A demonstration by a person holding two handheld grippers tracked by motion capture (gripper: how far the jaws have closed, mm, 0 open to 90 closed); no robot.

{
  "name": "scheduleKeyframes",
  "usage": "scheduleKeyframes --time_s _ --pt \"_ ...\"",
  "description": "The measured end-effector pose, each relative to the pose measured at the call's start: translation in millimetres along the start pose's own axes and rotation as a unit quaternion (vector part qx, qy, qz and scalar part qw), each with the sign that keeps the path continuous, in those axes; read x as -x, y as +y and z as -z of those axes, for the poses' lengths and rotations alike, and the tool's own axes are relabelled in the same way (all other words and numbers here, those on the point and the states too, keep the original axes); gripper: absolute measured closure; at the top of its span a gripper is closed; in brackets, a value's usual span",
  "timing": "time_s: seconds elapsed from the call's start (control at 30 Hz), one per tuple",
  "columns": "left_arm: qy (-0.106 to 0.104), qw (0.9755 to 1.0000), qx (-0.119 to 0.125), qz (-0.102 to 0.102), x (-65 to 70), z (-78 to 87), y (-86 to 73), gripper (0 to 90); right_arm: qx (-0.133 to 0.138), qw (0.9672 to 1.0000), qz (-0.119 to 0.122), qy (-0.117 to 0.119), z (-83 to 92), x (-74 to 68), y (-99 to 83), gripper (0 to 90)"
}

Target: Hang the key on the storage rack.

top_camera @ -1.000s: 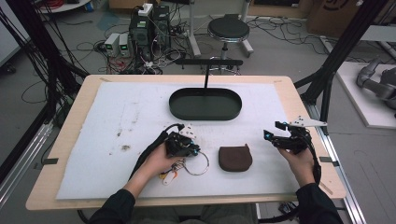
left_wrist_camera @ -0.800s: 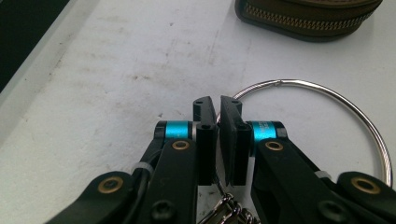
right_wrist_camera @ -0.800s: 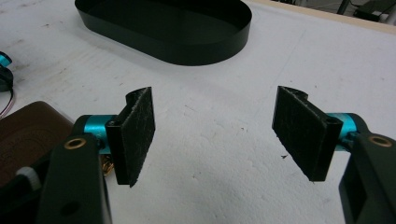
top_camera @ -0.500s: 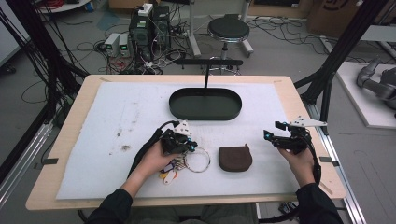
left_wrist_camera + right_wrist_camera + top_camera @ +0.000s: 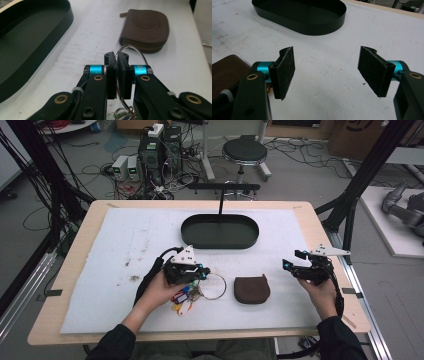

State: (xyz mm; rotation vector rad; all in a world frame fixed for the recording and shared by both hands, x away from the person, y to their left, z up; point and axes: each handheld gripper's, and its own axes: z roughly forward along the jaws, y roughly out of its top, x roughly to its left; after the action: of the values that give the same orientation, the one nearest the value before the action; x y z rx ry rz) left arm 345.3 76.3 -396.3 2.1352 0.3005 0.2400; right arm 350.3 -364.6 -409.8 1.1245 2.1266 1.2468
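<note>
My left gripper [image 5: 204,272] is shut on a thin metal key ring [image 5: 216,287] at the middle of the white mat. In the left gripper view the ring [image 5: 132,51] is pinched between the closed pads of the left gripper [image 5: 116,60]. Keys with coloured tags [image 5: 183,299] hang from the ring under the hand. A brown zipped pouch [image 5: 252,290] [image 5: 146,30] lies just right of the ring. My right gripper [image 5: 296,266] [image 5: 325,66] hovers open to the right of the pouch [image 5: 225,70], with nothing between its pads.
A black oval tray [image 5: 250,240] [image 5: 67,17] [image 5: 312,27] sits on the mat beyond both grippers, with a black stand behind it. The mat's right part is bare. Table edges lie near each forearm.
The left hand has lifted a little with the key ring in its jaws, and the keys have shifted with it. The right hand has stayed still.
</note>
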Motion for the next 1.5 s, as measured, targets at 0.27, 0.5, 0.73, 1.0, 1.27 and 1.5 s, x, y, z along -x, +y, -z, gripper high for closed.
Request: scheduleKeyframes --time_s 0.27,0.5,0.73,1.0,1.27,1.5 --pt "-0.043 0.9990 0.008 -0.010 6.5 11.9 -2.6 85.6 -0.001 1.0000 0.002 0.000 -0.6 -0.8 0.1 30.4" --pt "-0.073 0.9972 0.003 -0.013 8.9 11.8 -3.9 82.6 -0.002 1.0000 0.001 0.000 -0.9 -0.5 0.0 30.4" --pt "-0.088 0.9960 -0.004 -0.011 7.9 11.9 -5.6 82.3 -0.003 1.0000 0.004 0.000 -1.7 0.1 -0.2 30.3" --pt "-0.102 0.9943 -0.028 -0.013 8.9 7.2 -8.5 82.9 -0.004 1.0000 0.003 0.000 -2.0 -0.2 -0.1 30.4" --pt "-0.104 0.9945 -0.011 -0.004 4.7 12.2 -8.1 86.1 -0.003 1.0000 0.003 0.000 -1.7 0.1 -0.1 30.4" --pt "-0.085 0.9955 0.039 0.012 -1.6 27.2 -6.0 86.3 -0.002 1.0000 0.002 0.001 -2.2 0.4 -0.2 30.4"
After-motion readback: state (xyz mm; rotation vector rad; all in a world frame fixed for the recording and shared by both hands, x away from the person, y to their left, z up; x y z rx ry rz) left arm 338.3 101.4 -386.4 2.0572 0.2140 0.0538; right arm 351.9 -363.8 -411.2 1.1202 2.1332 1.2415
